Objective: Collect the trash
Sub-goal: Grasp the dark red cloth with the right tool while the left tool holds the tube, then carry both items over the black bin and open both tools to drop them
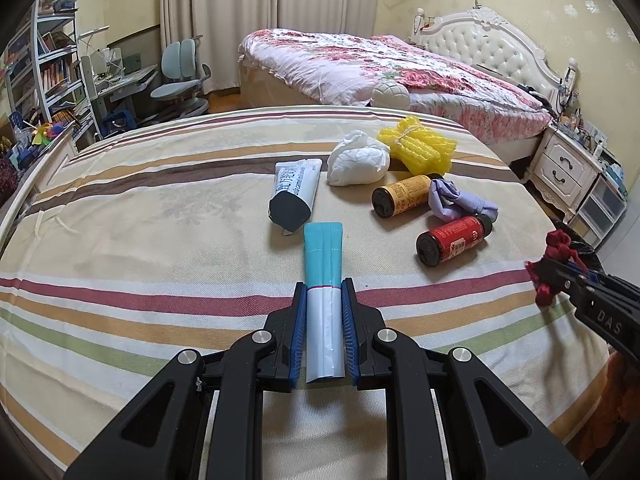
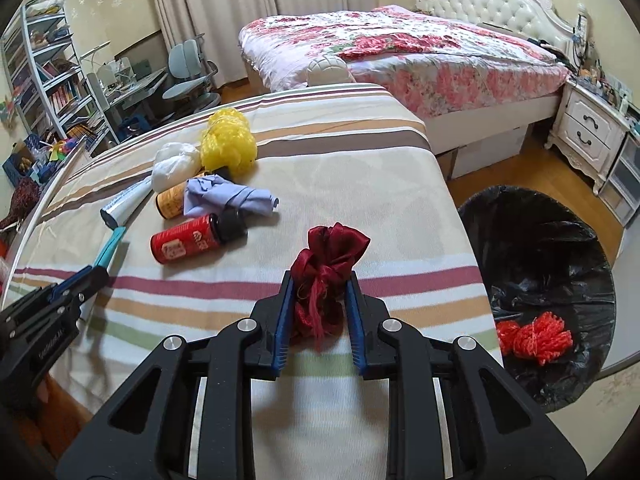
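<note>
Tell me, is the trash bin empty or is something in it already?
Not empty. The black-lined trash bin beside the striped bed already holds a bundle of red netting lying at the bottom of the liner.

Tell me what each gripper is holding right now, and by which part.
Left gripper: teal-and-white tube, clamped along its white half. Right gripper: dark red fabric pouch, clamped at its lower body.

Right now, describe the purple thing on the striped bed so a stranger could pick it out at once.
On the striped bedcover, find the cluster of trash near its middle. Between the yellow-labelled bottle and the red bottle lies a crumpled lilac glove, draped over the yellow-labelled bottle's top end. It is the only soft, pale purple piece; the white wad and yellow mesh sit behind it.
</note>
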Available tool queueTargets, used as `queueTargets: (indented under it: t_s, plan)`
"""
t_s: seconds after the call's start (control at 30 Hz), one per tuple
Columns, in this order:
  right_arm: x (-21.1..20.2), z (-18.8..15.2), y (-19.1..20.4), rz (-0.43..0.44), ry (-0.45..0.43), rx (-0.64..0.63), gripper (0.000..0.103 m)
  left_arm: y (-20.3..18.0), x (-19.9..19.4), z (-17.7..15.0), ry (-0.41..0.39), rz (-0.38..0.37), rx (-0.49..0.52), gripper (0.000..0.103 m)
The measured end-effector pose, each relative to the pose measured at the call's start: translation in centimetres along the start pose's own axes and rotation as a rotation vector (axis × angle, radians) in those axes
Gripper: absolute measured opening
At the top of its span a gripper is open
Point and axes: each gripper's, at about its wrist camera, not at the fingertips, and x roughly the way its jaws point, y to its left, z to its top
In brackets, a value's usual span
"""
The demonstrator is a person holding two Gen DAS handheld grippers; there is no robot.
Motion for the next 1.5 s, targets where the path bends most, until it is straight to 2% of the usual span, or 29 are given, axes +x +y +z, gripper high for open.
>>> queueTargets:
  t_s: [0.37, 0.77, 1.17, 1.5]
  plan:
    - [-1.2, -0.9, -1.2, -0.007, -0.019, 0.009, 0.024, -0.7, -0.9, 0.0, -0.008, -0.010, -0.007, 0.018]
    - [-3.1, -1.3, -3.4, -0.028, -0.057, 0.047, 0.024, -3.9, -2.4, 0.3, -0.047, -0.058, 0.037, 0.018]
    - [-4.7, -1.2, -7.7, -0.087, -0.092, 0.108, 0.024, -9.9, -2.5, 1.4, -0.069, -0.140, 0.110, 0.018]
    - [-5.5, -1.2, -13.0, -0.169, -0.105, 0.171, 0.024, -16.8, -1.1, 2.1, -0.071, -0.216, 0.204, 0.018]
